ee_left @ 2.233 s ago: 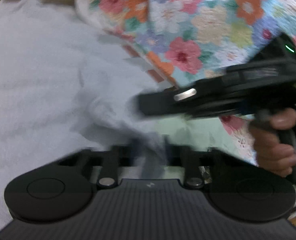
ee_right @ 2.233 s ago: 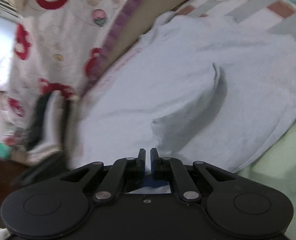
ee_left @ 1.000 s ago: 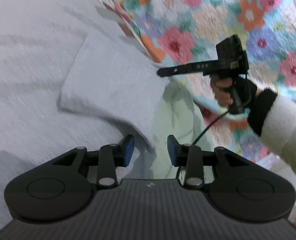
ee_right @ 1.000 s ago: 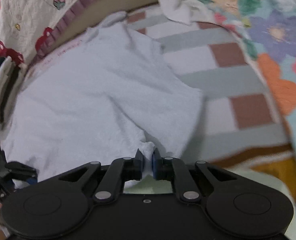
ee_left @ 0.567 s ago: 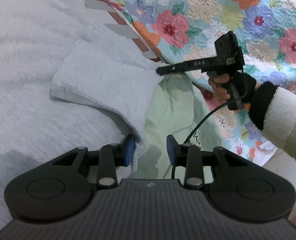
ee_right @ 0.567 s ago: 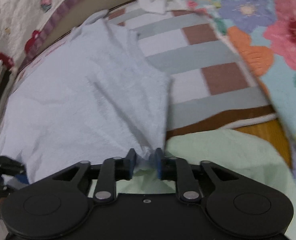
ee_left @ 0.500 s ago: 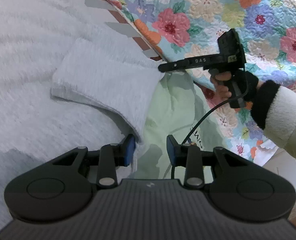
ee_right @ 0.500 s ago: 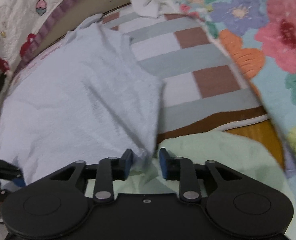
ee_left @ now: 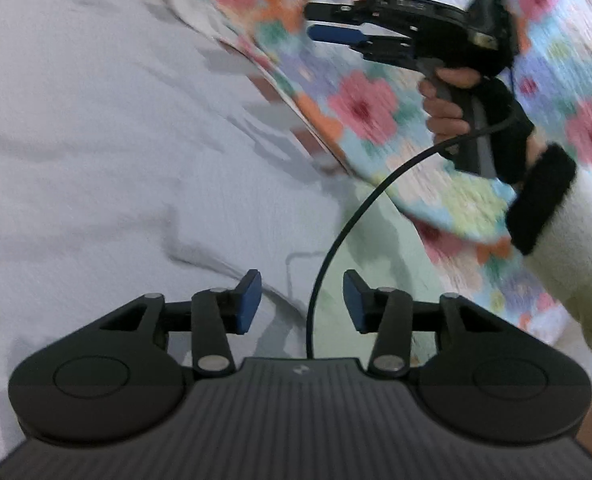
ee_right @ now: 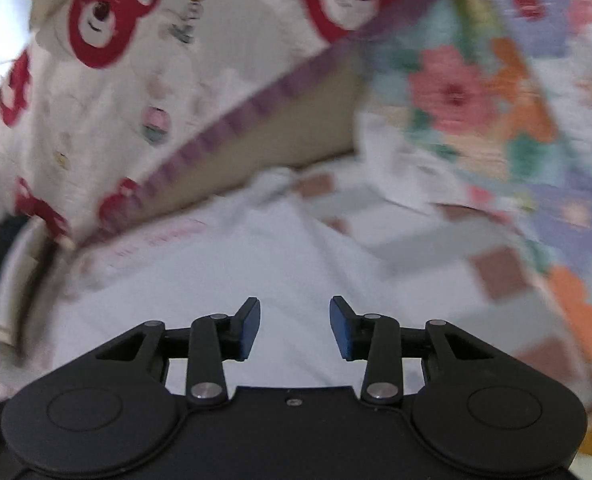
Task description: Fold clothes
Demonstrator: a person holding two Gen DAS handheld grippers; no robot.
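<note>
The white fleecy garment (ee_left: 116,140) lies spread on the bed beneath and ahead of the left hand-held gripper (ee_left: 302,306), whose blue-padded jaws are opening with nothing between them. The right hand-held gripper (ee_right: 295,328), held above the soft, nubby cloth, is opening too, empty. A quilted floral blanket (ee_left: 396,92) borders the garment.

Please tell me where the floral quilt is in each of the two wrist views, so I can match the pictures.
Left wrist view: the floral quilt fills the upper right, behind the right gripper.
Right wrist view: the floral quilt runs down the right side, beyond the gripper's fingers.
Shared landmark: the white garment, spread on the bed, lies at the quilt's edge in both views.
</note>
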